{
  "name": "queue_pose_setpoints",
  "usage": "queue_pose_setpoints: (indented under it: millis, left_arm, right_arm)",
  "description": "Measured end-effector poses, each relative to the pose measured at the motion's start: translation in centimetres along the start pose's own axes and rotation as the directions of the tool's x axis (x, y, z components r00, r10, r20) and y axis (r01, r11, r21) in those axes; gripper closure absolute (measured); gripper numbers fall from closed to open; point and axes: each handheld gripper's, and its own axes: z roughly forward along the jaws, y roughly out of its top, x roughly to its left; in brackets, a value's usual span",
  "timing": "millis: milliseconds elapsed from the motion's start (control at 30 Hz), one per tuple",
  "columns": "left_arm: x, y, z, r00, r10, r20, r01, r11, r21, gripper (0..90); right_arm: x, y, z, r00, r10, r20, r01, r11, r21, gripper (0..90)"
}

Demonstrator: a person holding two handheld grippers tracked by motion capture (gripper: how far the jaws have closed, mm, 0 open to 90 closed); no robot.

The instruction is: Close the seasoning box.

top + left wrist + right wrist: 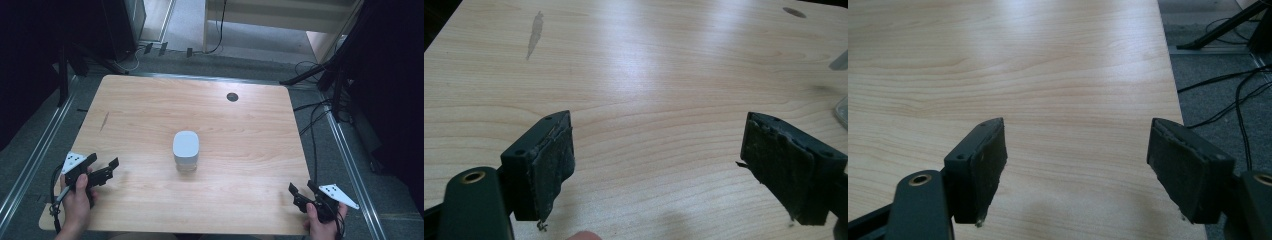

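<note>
The lidded jar (pixel 186 151) stands upright mid-table, white cap on clear glass, contents impossible to tell. The light wooden table (pixel 240 125) has a dark cable hole (pixel 232 97) near its far edge; grey carpet and loose cables surround it. The left gripper view adds a grey stain (pixel 535 34). The left gripper (pixel 103 168) and right gripper (pixel 301 189) both gape wide, empty, at the near corners.

I count one wooden table (pixel 150 115) with one jar (pixel 186 151) on it — white lid, clear body — and two grippers, left (pixel 104 163) and right (pixel 302 187), one per hand.
</note>
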Motion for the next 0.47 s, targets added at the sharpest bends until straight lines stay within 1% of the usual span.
queue_pose_setpoints:
  millis: [167, 333, 467]
  left_arm:
    - [0.03, 0.05, 0.09, 1.0, -0.002, 0.0, 0.002, 1.0, 0.005, 14.0]
    - [0.09, 0.08, 0.12, 1.0, -0.007, 0.001, 0.007, 0.9999, 0.012, 14.0]
    - [0.05, 0.12, 0.19, 0.9999, -0.007, -0.008, 0.007, 0.9999, 0.015, 14.0]
  right_arm:
    - [-0.01, -0.02, -0.05, 0.9999, 0.01, 0.007, -0.009, 1.0, -0.003, 26.0]
    - [0.05, 0.02, 0.07, 0.9999, -0.005, 0.014, 0.005, 1.0, 0.006, 25.9]
    - [-0.02, 0.0, 0.02, 1.0, 0.003, 0.005, -0.003, 1.0, 0.001, 24.5]
